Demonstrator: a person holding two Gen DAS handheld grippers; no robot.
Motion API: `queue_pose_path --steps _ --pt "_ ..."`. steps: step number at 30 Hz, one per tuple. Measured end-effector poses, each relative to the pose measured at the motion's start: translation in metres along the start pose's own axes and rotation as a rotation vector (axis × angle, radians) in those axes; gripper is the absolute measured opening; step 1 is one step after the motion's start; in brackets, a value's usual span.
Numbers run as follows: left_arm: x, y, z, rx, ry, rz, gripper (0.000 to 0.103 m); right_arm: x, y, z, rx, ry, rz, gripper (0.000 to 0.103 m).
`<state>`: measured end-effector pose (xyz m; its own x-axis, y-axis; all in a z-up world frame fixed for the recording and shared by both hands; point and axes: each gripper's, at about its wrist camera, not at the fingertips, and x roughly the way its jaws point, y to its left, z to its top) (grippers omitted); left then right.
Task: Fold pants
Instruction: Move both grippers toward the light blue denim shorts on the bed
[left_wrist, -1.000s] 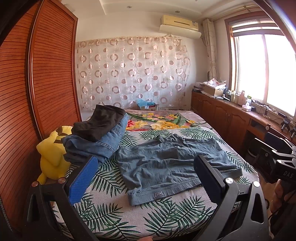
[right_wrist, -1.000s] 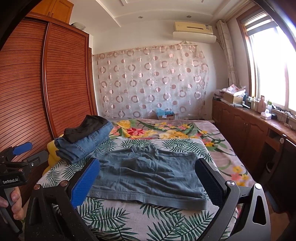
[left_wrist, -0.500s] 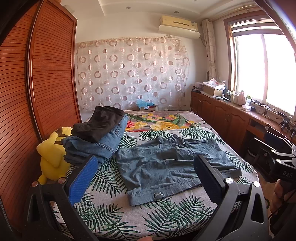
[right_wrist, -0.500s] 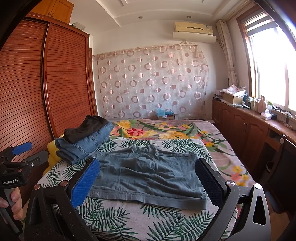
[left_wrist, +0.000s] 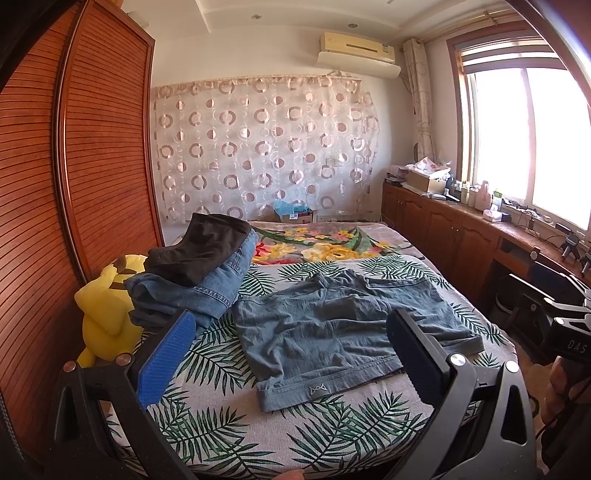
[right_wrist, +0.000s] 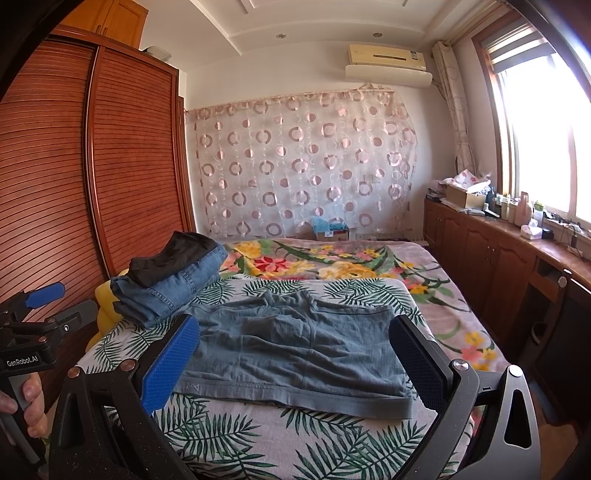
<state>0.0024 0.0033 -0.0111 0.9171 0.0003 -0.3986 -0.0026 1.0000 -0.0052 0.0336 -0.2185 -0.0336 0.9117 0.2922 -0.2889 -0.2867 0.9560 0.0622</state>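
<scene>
While nothing has yet been gripped, the blue-grey shorts (left_wrist: 343, 328) lie spread flat on the leaf-print sheet (left_wrist: 229, 435), waistband toward the near edge of the bed and leg openings pointing away. Laid out like this, smoothed and square, they look ready for a first fold, which I judge has not begun.

Just beyond the shorts' left side sits a stack of folded clothes (left_wrist: 199, 277), denim under a dark garment, probably finished pieces set aside so the working patch stays free. Past that stack, a yellow plush toy (left_wrist: 107, 317) leans by the wooden wardrobe (left_wrist: 55, 184). Beyond the shorts' far edge the floral blanket (left_wrist: 317, 247) covers the rest of the bed.

Both tools hang short of the shorts, above the near edge of the bed. The left gripper (left_wrist: 291, 354) has its jaws spread wide with nothing between them; the right gripper (right_wrist: 295, 358) is likewise wide and empty. Held apart like this, they seem poised to take the waistband corners, one on each side.
</scene>
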Motion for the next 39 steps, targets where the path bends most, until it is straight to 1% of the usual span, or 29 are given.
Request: queue_pose_path --steps 9,13,16,20,25,30,39 --pt "0.001 0.001 -0.001 0.001 0.001 -0.001 0.103 0.000 0.001 0.001 0.000 -0.002 0.001 0.102" --pt "-0.005 0.001 0.006 0.002 0.003 0.008 0.103 0.001 0.001 0.000 0.000 0.002 0.002 0.102" --pt "-0.004 0.003 0.005 -0.004 0.012 0.005 0.103 0.002 0.000 -0.001 -0.002 0.005 0.002 0.102" --pt "0.006 0.005 -0.001 -0.013 0.037 0.006 0.103 0.007 -0.001 -0.004 -0.004 0.023 0.010 0.102" --pt "0.022 0.009 -0.013 -0.026 0.087 0.009 0.103 0.013 -0.005 -0.007 -0.002 0.045 -0.002 0.102" --pt "0.025 0.009 -0.015 -0.022 0.095 0.013 0.103 0.014 -0.007 -0.006 0.003 0.053 -0.014 0.102" --pt "0.030 0.010 -0.021 -0.020 0.110 0.010 0.103 0.019 -0.005 -0.008 -0.002 0.072 -0.008 0.102"
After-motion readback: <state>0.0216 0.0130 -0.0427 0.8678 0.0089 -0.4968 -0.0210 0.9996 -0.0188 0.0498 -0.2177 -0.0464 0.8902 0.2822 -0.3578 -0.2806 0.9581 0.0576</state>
